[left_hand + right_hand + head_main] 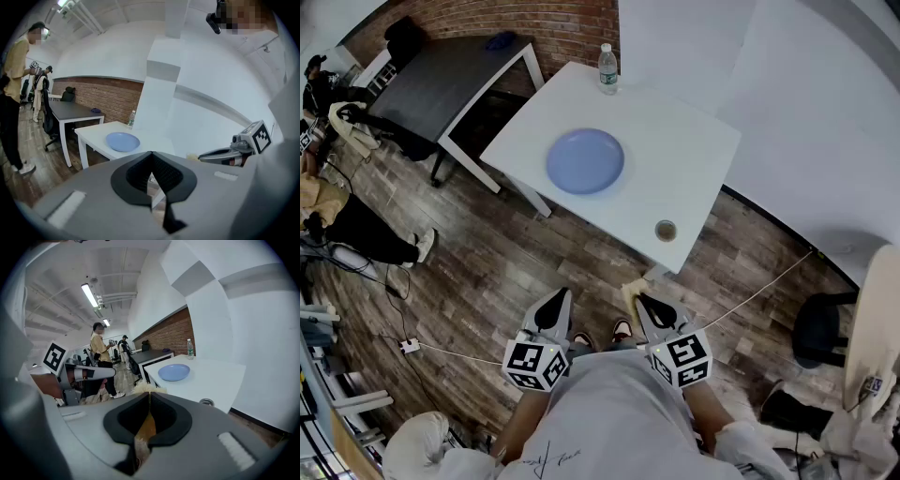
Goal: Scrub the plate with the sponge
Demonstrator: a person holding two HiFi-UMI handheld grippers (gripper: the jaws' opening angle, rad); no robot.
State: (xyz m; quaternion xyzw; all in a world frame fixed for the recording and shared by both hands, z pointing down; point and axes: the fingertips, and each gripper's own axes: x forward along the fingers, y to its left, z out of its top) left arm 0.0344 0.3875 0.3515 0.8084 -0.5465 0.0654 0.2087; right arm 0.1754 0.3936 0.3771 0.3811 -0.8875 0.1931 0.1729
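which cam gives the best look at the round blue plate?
Head view: the round blue plate is seen from above, its whole rim visible and nothing covering it, on the white table. The left gripper view shows it small, at a shallow angle. The right gripper view shows it likewise, as a flattened oval.

We counted one plate (585, 160), one sponge (631, 292), one bottle (607, 68), one small cup (666, 230); two tables, white table (689, 155) and dark table (455, 80); two grippers, left gripper (560, 300) and right gripper (643, 302).
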